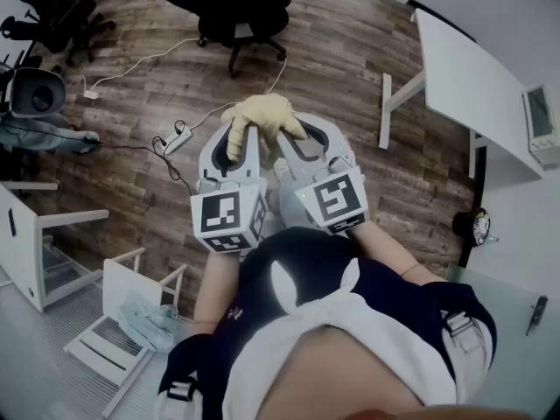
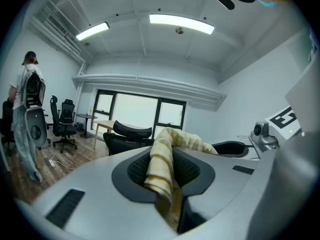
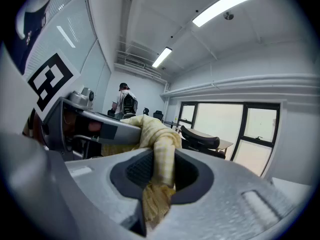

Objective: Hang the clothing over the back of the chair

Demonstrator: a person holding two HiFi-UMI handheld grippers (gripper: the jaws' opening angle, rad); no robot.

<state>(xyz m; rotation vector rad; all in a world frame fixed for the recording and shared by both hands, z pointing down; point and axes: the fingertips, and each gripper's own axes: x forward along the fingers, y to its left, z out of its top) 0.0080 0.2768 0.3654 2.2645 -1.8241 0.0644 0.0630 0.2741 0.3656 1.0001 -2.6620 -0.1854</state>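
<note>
A pale yellow checked garment [image 1: 262,116] is bunched between my two grippers, held up in front of me above the wooden floor. My left gripper [image 1: 234,145] is shut on one part of the garment [image 2: 162,169], which runs up through its jaws. My right gripper [image 1: 289,144] is shut on another part of the garment [image 3: 160,169], pinched between its dark pads. The two grippers sit side by side, almost touching. The black office chair [image 1: 236,3] stands ahead at the top of the head view; its backrest [image 2: 131,130] shows beyond the left jaws and the backrest [image 3: 202,140] beyond the right jaws.
A white desk [image 1: 468,81] stands to the right. A power strip and cables [image 1: 175,136] lie on the floor at left. More black chairs [image 1: 52,11] are at far left, with a person [image 2: 25,119] standing there. A small white overturned table [image 1: 122,322] is at lower left.
</note>
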